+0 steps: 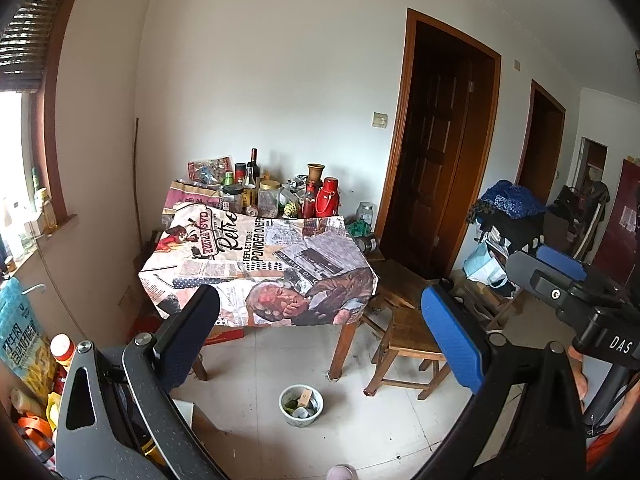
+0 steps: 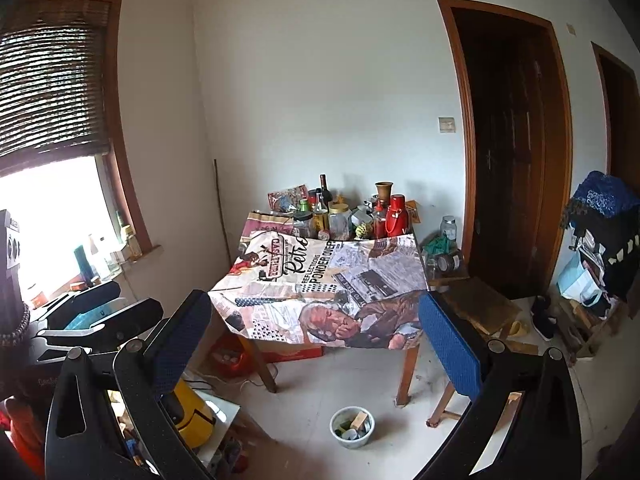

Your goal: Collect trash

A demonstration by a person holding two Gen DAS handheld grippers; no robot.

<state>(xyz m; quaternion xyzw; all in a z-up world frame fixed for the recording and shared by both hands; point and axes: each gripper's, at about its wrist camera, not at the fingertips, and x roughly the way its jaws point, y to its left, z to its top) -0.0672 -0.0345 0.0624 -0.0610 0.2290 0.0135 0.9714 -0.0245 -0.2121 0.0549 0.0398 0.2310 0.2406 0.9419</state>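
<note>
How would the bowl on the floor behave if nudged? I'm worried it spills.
The bowl looks ceramic, so probably stiff and breakable. It sits low and wide, so it would likely slide on the smooth tile rather than tip. Its loose scraps may shift.

a newsprint-and-portrait collage is printed on the tablecloth [image 1: 260, 264]; a red flask [image 1: 329, 197] is seen; the bowl [image 2: 352, 427] appears pale, perhaps greenish-white; blue pads [image 2: 448, 344] are dotted.
</note>
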